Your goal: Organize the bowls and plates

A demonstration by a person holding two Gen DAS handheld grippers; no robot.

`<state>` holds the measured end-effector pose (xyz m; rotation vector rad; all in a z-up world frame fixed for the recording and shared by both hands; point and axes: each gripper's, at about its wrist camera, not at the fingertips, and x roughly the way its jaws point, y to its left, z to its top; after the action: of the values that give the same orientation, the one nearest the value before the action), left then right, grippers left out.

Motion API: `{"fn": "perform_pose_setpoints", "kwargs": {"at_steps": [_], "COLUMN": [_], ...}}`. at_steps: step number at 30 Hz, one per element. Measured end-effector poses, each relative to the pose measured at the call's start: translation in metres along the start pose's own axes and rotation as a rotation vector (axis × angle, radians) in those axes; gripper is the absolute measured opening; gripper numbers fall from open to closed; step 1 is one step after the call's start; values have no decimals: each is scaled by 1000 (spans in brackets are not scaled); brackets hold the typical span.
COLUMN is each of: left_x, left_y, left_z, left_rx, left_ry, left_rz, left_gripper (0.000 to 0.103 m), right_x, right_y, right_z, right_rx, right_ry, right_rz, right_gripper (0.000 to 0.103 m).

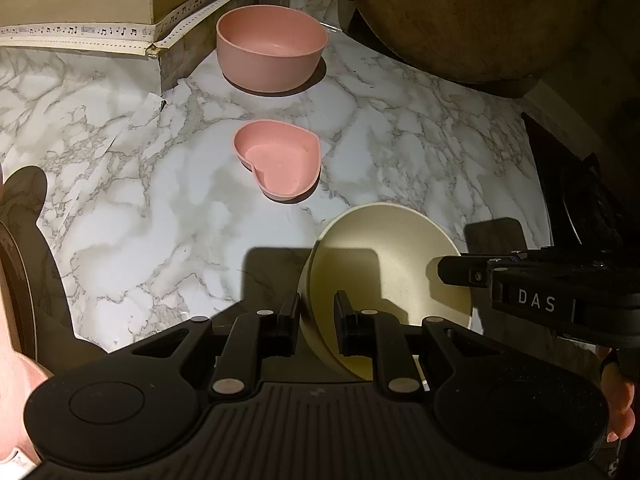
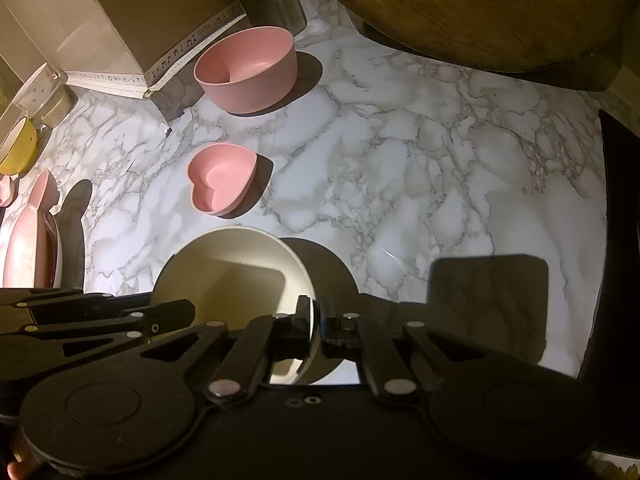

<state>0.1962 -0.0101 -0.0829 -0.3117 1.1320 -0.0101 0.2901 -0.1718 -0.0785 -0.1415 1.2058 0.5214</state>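
A cream bowl (image 1: pixel 384 264) is held tilted above the marble counter (image 1: pixel 160 208). My left gripper (image 1: pixel 318 312) is shut on its left rim, one finger outside and one inside. My right gripper (image 2: pixel 318 316) is shut on the cream bowl's (image 2: pixel 228 272) right rim; its black body shows in the left wrist view (image 1: pixel 540 284). A pink heart-shaped bowl (image 1: pixel 280 160) sits on the counter just beyond; it also shows in the right wrist view (image 2: pixel 222 184). A round pink bowl (image 1: pixel 272 48) stands further back near the wall (image 2: pixel 248 68).
A large wooden board (image 1: pixel 480 16) leans at the back right. A box with music-note tape (image 1: pixel 80 4) stands at the back left. In the right wrist view a yellow bowl (image 2: pixel 18 148) and pink plates in a rack (image 2: pixel 30 232) are at the far left.
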Motion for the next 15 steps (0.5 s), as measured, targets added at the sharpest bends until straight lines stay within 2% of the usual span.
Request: {"fn": "perform_pose_setpoints", "kwargs": {"at_steps": [7, 15], "left_x": [-5, -23], "left_y": [2, 2], "left_z": [-2, -7], "left_rx": [9, 53], "left_ry": [-30, -90], "left_rz": [17, 31], "left_gripper": [17, 18], "right_x": [0, -11], "right_y": [4, 6], "right_z": [0, 0], "right_rx": [-15, -24], "right_ry": [0, -35], "right_rz": [-9, -11], "right_gripper": [17, 22]}}
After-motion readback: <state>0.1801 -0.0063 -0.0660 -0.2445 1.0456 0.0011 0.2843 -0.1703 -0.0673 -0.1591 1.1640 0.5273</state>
